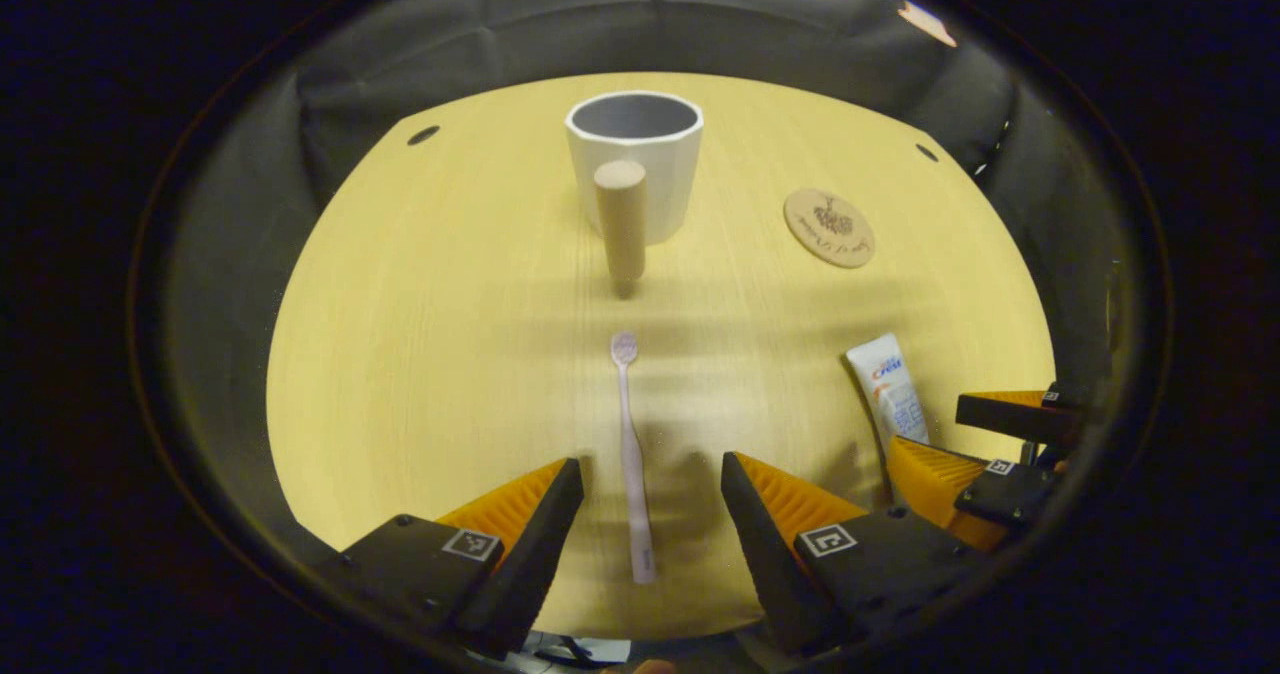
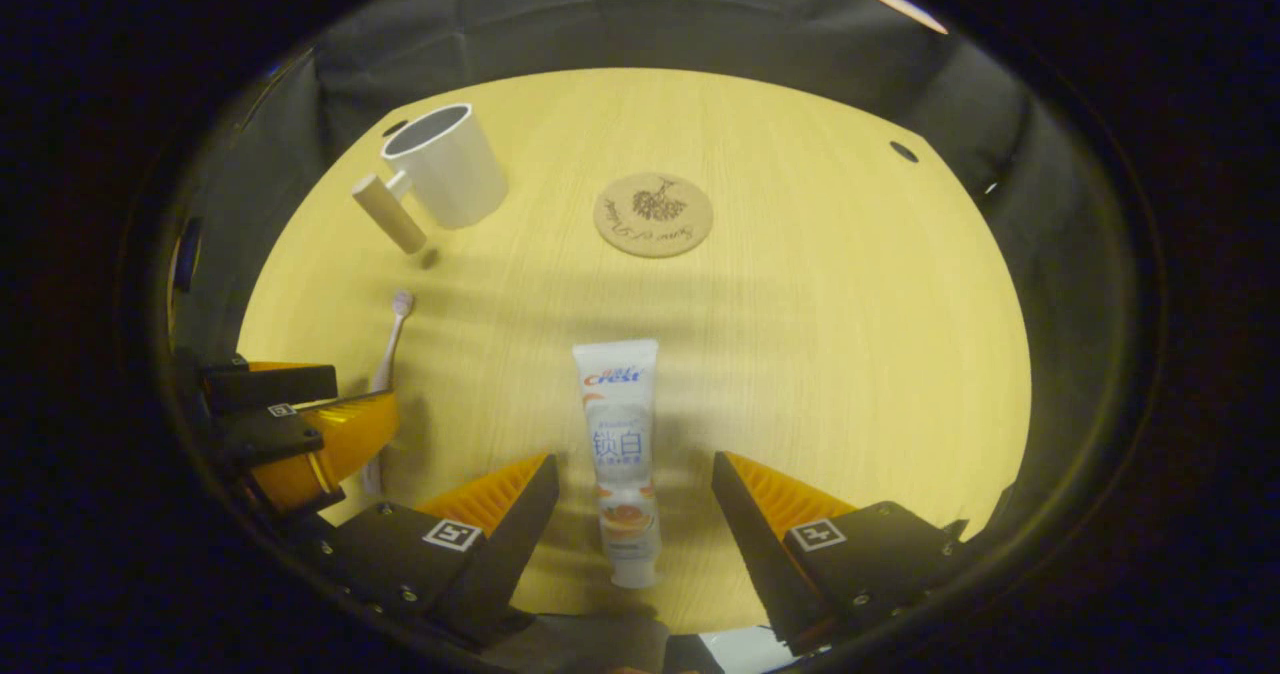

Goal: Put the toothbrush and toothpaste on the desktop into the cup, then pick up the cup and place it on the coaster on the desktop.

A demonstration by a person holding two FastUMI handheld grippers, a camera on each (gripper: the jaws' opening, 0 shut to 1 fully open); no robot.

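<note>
**Both grippers straddling their items, nothing gripped yet**

Your left gripper (image 1: pixel 652 484) has its fingers spread wide, one on each side of the toothbrush (image 1: pixel 633 464). The brush lies flat on the wooden desktop (image 1: pixel 420 354), bristle head pointing far toward the cup, handle end near you. Neither finger touches it. The placement reads as a lined-up pinch across the handle.

Your right gripper (image 2: pixel 635 499) is set the same way: fingers wide, either side of the toothpaste tube (image 2: pixel 622 454), which lies flat with its cap near you and its crimped end far. There is a gap on both sides, so no hold.

The white cup (image 1: pixel 636 159) stands upright at the far side of the desk, mouth open and empty as far as can be seen, its wooden handle (image 1: pixel 621 219) turned toward you. The round coaster (image 2: pixel 653 214) sits bare, to the right of the cup and apart from it.

Judgement: the task is at its first step. Both items lie lengthwise between the fingers, so closing should catch them across their narrow width. Check height above the desk before closing; it cannot be read here.
</note>
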